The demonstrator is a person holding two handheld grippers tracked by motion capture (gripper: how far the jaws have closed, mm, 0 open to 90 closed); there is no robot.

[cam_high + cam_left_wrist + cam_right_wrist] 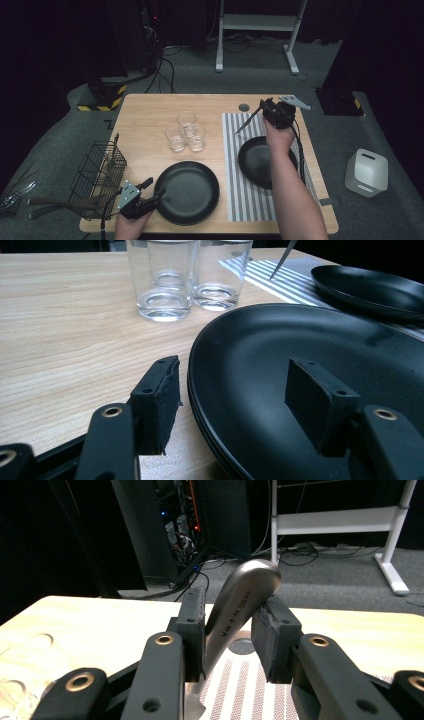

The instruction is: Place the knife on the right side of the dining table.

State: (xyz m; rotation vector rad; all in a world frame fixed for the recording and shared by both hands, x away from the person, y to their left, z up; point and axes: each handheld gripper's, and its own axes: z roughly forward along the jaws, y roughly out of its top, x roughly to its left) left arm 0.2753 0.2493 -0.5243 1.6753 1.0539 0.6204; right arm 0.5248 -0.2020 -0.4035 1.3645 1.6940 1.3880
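A slim steel table knife [239, 611] stands handle-up between the jaws of the right gripper [227, 630], leaning on one pad with a gap at the other, so the grip looks slackened. It hovers over the striped grey-and-white placemat [235, 150], at twelve o'clock from a small black round plate [255, 160]. The left gripper [235, 402], jaws spread, straddles the rim of the large black round plate [192, 192] at its nine o'clock. Three clear glass tumblers [186, 131] cluster at that plate's twelve o'clock.
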